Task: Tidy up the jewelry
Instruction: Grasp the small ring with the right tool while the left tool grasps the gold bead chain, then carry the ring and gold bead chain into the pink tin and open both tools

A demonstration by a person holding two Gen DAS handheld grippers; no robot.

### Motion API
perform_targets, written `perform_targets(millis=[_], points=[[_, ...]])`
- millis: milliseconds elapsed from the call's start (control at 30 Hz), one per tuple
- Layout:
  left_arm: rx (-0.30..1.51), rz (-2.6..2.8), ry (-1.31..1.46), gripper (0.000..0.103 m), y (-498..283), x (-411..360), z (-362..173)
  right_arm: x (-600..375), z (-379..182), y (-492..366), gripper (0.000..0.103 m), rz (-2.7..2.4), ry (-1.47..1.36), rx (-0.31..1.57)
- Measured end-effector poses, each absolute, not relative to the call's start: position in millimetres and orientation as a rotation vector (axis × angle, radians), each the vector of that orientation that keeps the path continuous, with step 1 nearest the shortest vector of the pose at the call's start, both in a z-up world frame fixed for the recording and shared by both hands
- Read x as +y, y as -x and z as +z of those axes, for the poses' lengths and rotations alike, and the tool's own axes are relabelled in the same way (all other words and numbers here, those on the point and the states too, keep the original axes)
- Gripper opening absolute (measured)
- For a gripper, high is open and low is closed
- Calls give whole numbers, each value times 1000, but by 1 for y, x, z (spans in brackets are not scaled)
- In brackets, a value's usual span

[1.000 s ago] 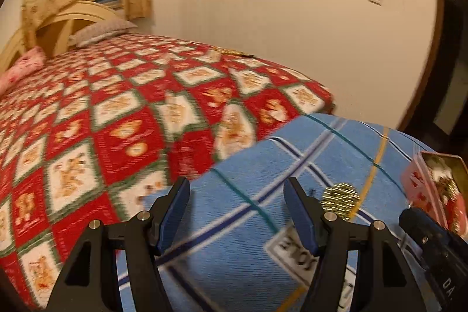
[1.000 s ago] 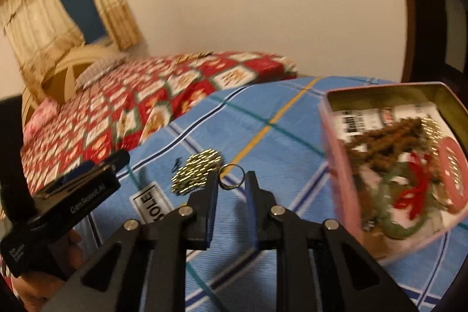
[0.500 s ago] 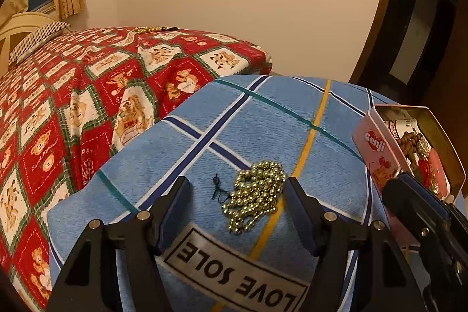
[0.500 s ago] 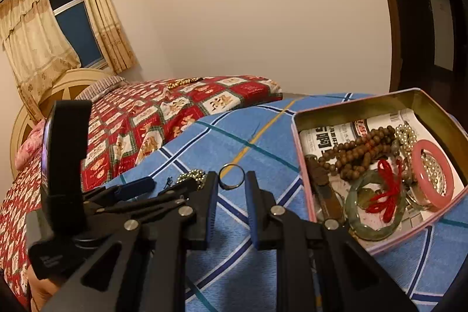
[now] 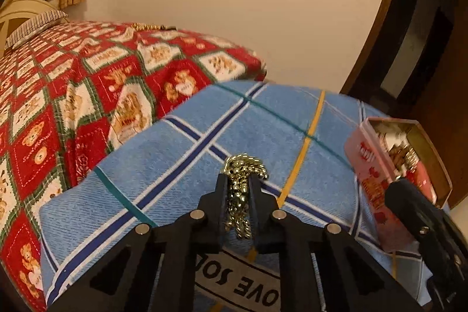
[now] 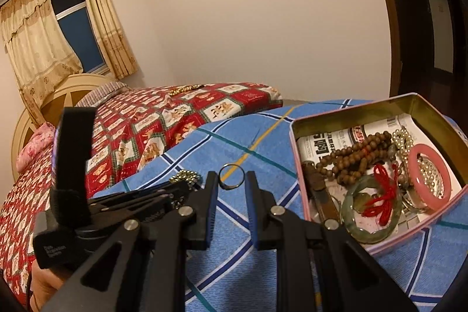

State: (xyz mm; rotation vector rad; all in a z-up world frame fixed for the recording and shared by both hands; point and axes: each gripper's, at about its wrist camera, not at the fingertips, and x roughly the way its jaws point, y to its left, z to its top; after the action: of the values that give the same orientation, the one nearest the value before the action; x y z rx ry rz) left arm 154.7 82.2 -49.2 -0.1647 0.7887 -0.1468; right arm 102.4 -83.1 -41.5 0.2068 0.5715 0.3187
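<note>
Covering the lower half of both views: blue checked towel [image 5: 234,130], spread over the near end of the bed [image 5: 87,84] with its red bear-print quilt.
Tin: pink tin [image 6: 377,247] at the right edge of both views, lid off, already holding wooden beads, a green bangle [image 6: 371,212] with red cord, a pink bangle [image 6: 430,177] and pale bead strands.
Left tongs: left tongs [image 5: 238,189] at bottom centre of the left wrist view; the jaws have just been closing and now press on the gold bead chain [image 5: 241,189], bunched lengthwise between the pads, a tuft sticking out past the tips.
Right tongs: right tongs [image 6: 232,186] at bottom centre of the right wrist view, jaws narrowed onto a thin metal ring [image 6: 232,177] held upright at the tips, its hole facing the camera.
Key relation: the tin lies right of both tongs; the right tongs with the ring are just beside its near left wall, the left tongs farther off across the towel.
Likely next: carry both pieces rightward and drop them over the tin's rim.
</note>
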Motion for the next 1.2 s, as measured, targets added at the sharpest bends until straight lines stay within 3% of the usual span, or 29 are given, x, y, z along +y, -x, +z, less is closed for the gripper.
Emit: perform_targets(millis=[600, 1200], points=[[414, -41, 101, 10, -99, 81, -11, -90, -28, -82, 22, 284, -184, 500], [368, -64, 83, 10, -74, 50, 1, -114, -14, -63, 22, 211, -162, 430]])
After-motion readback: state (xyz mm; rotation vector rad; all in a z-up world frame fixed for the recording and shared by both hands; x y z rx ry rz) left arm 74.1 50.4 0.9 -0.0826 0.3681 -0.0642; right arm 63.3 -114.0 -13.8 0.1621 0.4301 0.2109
